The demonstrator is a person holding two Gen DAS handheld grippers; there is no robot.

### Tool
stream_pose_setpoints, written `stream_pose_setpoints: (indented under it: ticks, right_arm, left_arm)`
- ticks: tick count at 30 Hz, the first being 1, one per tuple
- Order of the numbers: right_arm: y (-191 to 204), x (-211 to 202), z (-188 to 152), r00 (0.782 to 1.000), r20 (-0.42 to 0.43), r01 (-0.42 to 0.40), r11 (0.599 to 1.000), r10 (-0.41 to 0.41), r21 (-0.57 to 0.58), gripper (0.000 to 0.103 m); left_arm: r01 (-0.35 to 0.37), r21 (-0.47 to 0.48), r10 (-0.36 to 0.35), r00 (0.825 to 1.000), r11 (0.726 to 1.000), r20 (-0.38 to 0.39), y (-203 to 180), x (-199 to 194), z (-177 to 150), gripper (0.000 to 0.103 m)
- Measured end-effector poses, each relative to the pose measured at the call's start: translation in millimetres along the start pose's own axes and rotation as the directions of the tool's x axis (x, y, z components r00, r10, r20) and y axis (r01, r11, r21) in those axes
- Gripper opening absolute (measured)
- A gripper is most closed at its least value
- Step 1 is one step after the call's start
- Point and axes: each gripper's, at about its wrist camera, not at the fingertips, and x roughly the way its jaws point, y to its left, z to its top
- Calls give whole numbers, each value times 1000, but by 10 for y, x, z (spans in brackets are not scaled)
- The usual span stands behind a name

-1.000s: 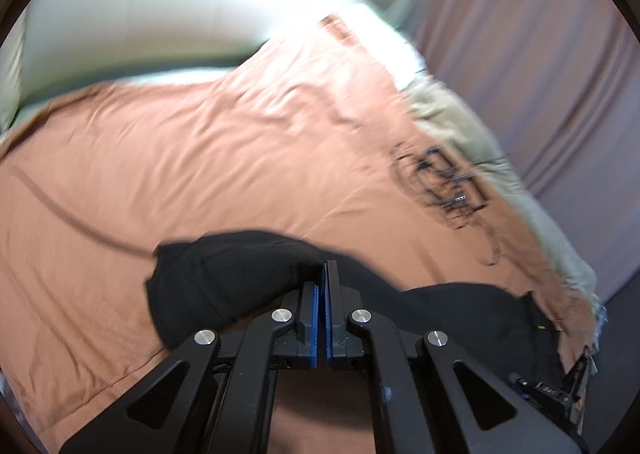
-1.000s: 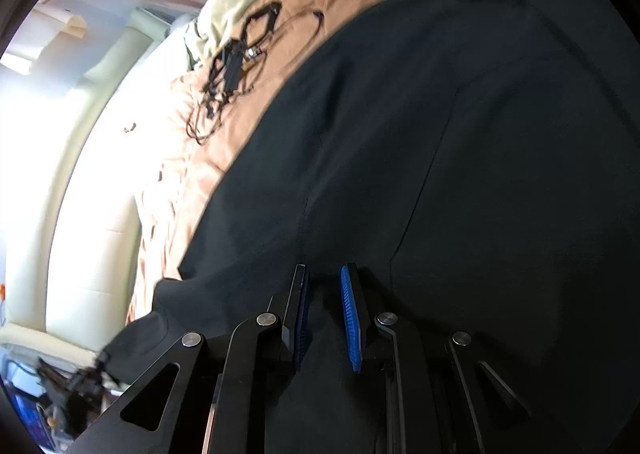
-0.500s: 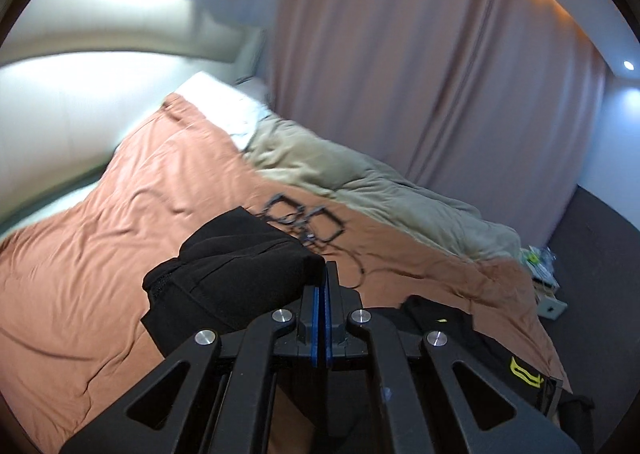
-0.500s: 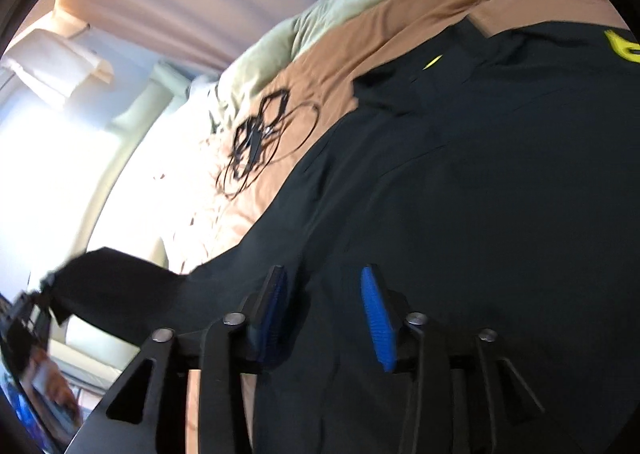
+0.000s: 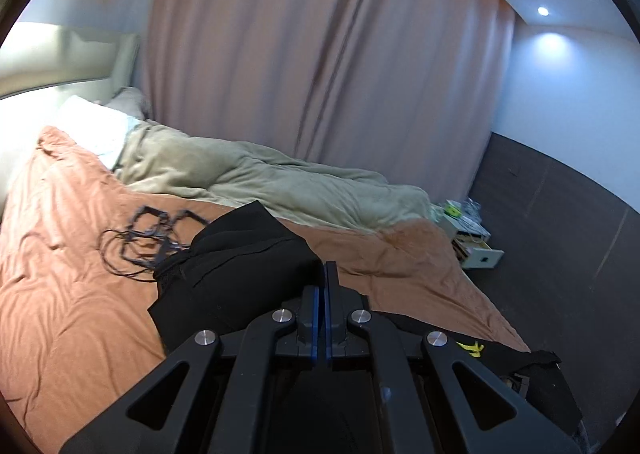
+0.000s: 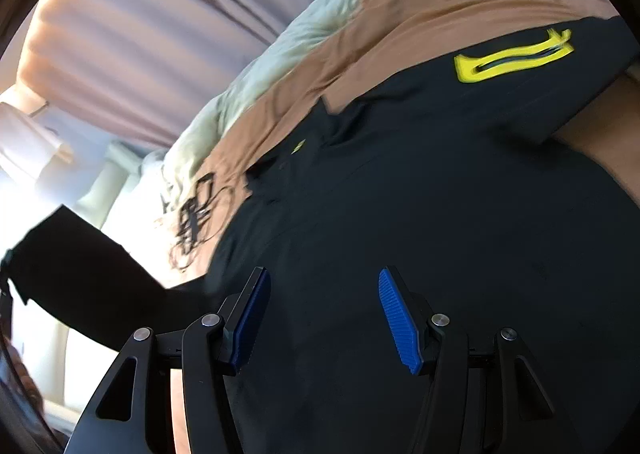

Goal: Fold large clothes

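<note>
In the left wrist view, the left gripper [image 5: 322,274] sits in the lower centre of the frame with its two blue-lined jaws pressed together on a fold of the black shirt [image 5: 240,274], which bunches up to the left of the fingers and is lifted above the bed [image 5: 72,314]. More of the shirt lies flat at the lower right of the frame, where a small yellow mark is visible on it. The bed has an orange-brown sheet, and a tangle of black cables [image 5: 148,238] lies on it at centre left, just beside the raised cloth. A pale green blanket [image 5: 260,181] stretches along the far side of the bed, in front of a pink curtain [image 5: 320,53]. In the right wrist view, the right gripper [image 6: 324,314] is at the bottom of the frame with its jaws wide apart and holding nothing, above the spread black shirt [image 6: 440,193]. A yellow logo [image 6: 512,59] shows at the upper right.
</note>
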Motion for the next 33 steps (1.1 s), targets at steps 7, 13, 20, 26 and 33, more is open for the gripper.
stream_pose_setpoints:
  ticks: [7, 13, 20, 26, 33]
  right_arm:
    - [-358, -52, 218, 999, 31, 28, 997, -30, 73, 57]
    - [-634, -170, 307, 997, 31, 64, 991, -68, 120, 57]
    - [-942, -180, 316, 995, 34, 83, 968, -93, 236, 57]
    - [-957, -226, 321, 994, 54, 77, 966, -93, 246, 57]
    - [-727, -179, 228, 995, 31, 91, 982, -97, 165, 57]
  left_arm:
    - [104, 80, -96, 991, 991, -98, -695, 721, -249, 4]
    - [191, 94, -155, 941, 977, -301, -1293, 1487, -772, 4]
    - [233, 89, -160, 854, 969, -495, -1624, 2032, -1475, 24]
    - [237, 77, -167, 847, 968, -505, -1621, 2089, -1614, 103]
    - [105, 32, -80, 894, 994, -442, -900, 1742, -1519, 103]
